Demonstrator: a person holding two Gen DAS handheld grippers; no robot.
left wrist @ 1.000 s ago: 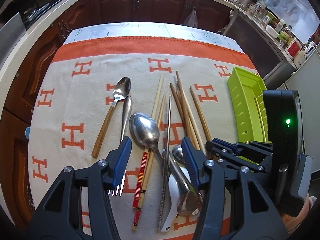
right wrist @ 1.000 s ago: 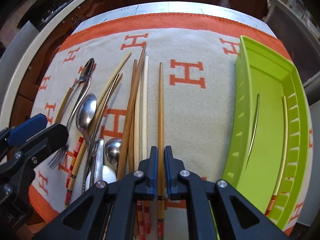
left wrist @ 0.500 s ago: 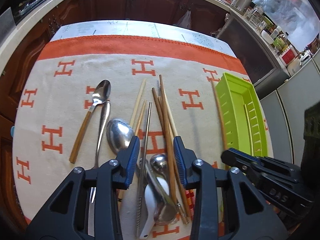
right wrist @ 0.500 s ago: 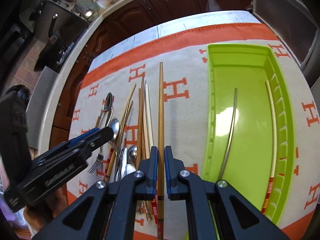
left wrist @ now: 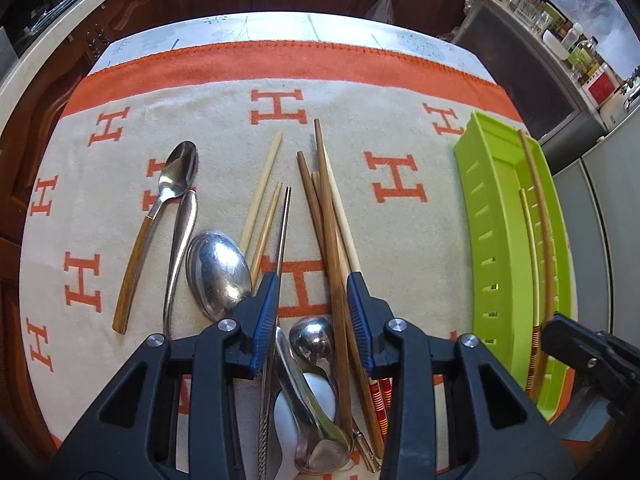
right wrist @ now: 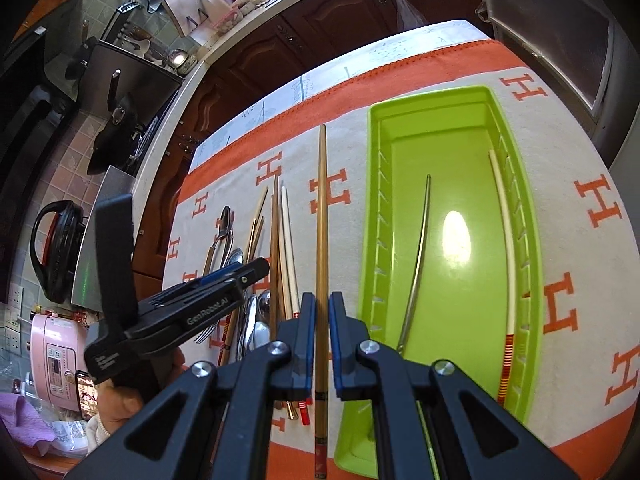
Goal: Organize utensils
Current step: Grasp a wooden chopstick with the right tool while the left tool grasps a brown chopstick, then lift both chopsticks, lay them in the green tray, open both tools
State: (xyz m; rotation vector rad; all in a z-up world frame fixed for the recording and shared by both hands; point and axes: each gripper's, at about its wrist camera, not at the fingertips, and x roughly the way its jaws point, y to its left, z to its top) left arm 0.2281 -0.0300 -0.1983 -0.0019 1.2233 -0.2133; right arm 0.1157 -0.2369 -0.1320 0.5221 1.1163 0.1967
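A cream blanket (left wrist: 400,128) with orange H marks and an orange border covers the table, and most of the cutlery lies spread across it. On its right side sits a long green tray (right wrist: 432,120); inside lie a thin metal chopstick (right wrist: 418,264) and a pale chopstick (right wrist: 508,248) with a red-striped end, set apart from each other along the tray's length.

The left gripper (left wrist: 312,300) points steeply down over the pile with its jaws parted. They have just been closing in, and between them lie a small spoon's bowl (left wrist: 314,338) and some dark wooden chopsticks (left wrist: 330,216); I cannot see the pads pressing on any of them. A large spoon (left wrist: 218,270) rests just beside the left pad, and further left lie a wooden-handled spoon (left wrist: 160,208) and a metal handle alongside it. Two pale chopsticks (left wrist: 264,184) and a metal chopstick (left wrist: 283,232) sit between the spoons and the dark sticks.

The right gripper (right wrist: 322,312) is clenched on a single brown chopstick (right wrist: 321,216), held lifted off the blanket, just left of the tray's near wall and running roughly parallel to it.
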